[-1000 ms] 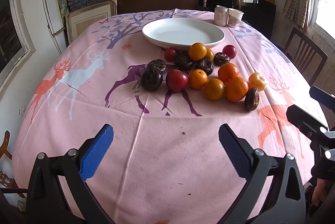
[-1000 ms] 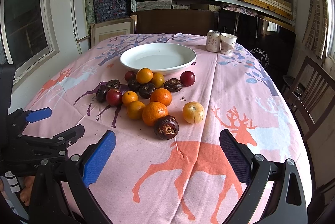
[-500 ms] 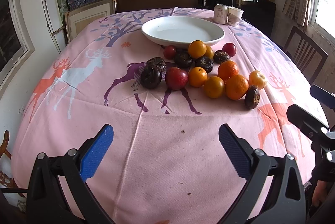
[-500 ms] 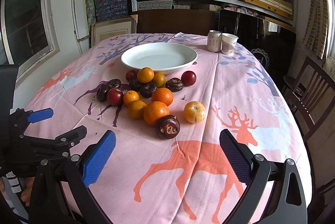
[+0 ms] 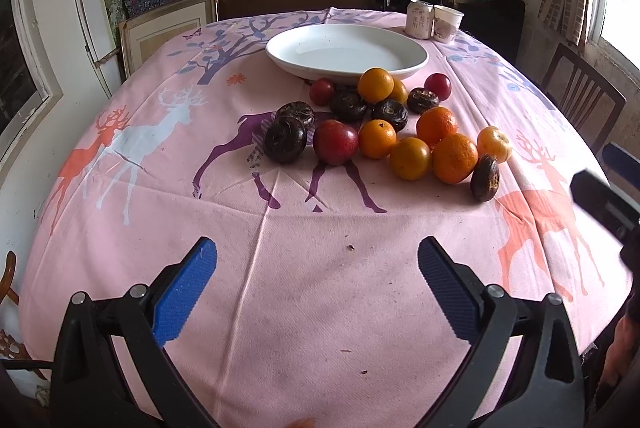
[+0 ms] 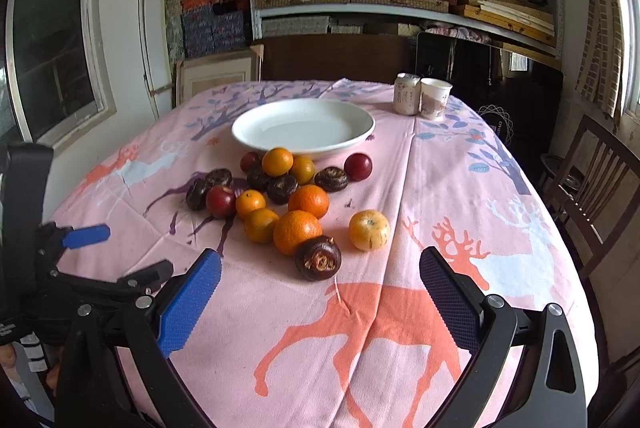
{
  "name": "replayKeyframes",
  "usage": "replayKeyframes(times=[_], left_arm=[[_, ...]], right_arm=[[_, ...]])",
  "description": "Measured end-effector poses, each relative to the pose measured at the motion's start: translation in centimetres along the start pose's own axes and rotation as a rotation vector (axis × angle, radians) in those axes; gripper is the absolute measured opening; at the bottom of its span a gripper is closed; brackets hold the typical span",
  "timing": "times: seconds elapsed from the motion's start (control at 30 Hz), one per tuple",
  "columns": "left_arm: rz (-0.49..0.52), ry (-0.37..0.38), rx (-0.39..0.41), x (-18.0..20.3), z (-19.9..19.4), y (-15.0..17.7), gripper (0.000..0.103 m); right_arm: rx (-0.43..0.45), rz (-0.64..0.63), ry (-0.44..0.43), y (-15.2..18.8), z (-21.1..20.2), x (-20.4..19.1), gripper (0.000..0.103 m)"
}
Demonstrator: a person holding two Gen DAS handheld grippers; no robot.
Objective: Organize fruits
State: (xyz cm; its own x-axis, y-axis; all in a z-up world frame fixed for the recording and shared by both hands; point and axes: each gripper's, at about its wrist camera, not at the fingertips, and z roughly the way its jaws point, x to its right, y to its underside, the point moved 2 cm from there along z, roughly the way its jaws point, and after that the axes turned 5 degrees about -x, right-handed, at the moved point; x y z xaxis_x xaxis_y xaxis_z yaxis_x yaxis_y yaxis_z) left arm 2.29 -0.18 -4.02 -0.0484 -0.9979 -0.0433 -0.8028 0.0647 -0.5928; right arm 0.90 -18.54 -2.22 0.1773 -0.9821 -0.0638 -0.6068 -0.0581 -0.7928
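A pile of fruit lies mid-table: several oranges (image 5: 454,158) (image 6: 297,231), red plums (image 5: 335,147) (image 6: 220,201) and dark brown fruits (image 5: 285,145) (image 6: 318,258). A pale yellow-orange fruit (image 6: 369,229) sits apart on the right. An empty white plate (image 5: 346,53) (image 6: 303,127) stands just behind the pile. My left gripper (image 5: 316,292) is open and empty over the near cloth. My right gripper (image 6: 320,302) is open and empty, close in front of the nearest dark fruit. The left gripper also shows in the right wrist view (image 6: 116,254).
A pink deer-print tablecloth (image 5: 280,308) (image 6: 460,188) covers the round table. A can (image 6: 406,93) and a paper cup (image 6: 434,97) stand at the back right. A wooden chair (image 6: 592,196) is at the right; shelves and boxes are behind.
Both grippers have moved slightly forward toward the fruit, still open. The fruit has not moved.
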Motion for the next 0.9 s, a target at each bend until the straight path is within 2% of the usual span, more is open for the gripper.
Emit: replayKeyframes(times=[0.07, 0.13, 0.17, 0.23, 0.37, 0.43, 0.53, 0.57, 0.67, 0.77, 0.83, 0.9], left_arm=[[-0.003, 0.028, 0.011, -0.4, 0.3, 0.0, 0.099], [-0.026, 0.055, 0.037, -1.0, 0.6, 0.2, 0.099], [-0.038, 0.064, 0.050, -1.3, 0.6, 0.2, 0.099], [-0.053, 0.071, 0.081, -1.7, 0.6, 0.2, 0.099], [-0.019, -0.007, 0.098, -1.7, 0.8, 0.1, 0.099], [-0.005, -0.010, 0.096, -1.7, 0.9, 0.0, 0.099], [0.006, 0.020, 0.070, -1.8, 1.5, -0.2, 0.099], [0.008, 0.016, 0.058, -1.8, 1.8, -0.2, 0.099], [0.014, 0.009, 0.037, -1.8, 2.5, -0.1, 0.099], [0.023, 0.042, 0.008, -1.8, 3.2, 0.0, 0.099], [0.025, 0.036, -0.009, -1.8, 3.7, 0.0, 0.099], [0.018, 0.062, -0.042, -1.9, 4.4, 0.0, 0.099]], right_arm=[[0.066, 0.059, -0.051, -0.3, -1.2, 1.6, 0.100], [0.071, 0.114, -0.148, 0.0, -0.9, 3.2, 0.100], [0.044, 0.151, -0.199, 0.3, -0.3, 4.0, 0.100], [-0.040, 0.209, -0.232, 0.8, 1.4, 5.2, 0.100], [-0.115, 0.233, -0.224, 1.9, 3.3, 6.3, 0.100], [-0.126, 0.167, -0.210, 2.4, 3.5, 5.8, 0.100], [-0.180, 0.025, -0.093, 3.0, 4.1, 4.6, 0.100], [-0.189, -0.014, -0.084, 3.2, 4.2, 4.3, 0.100], [-0.210, -0.040, -0.107, 3.3, 4.7, 4.1, 0.100], [-0.239, -0.021, -0.170, 2.8, 5.8, 4.2, 0.100], [-0.250, -0.037, -0.189, 2.0, 6.7, 3.6, 0.092], [-0.282, -0.063, -0.199, 1.4, 8.0, 2.9, 0.085]])
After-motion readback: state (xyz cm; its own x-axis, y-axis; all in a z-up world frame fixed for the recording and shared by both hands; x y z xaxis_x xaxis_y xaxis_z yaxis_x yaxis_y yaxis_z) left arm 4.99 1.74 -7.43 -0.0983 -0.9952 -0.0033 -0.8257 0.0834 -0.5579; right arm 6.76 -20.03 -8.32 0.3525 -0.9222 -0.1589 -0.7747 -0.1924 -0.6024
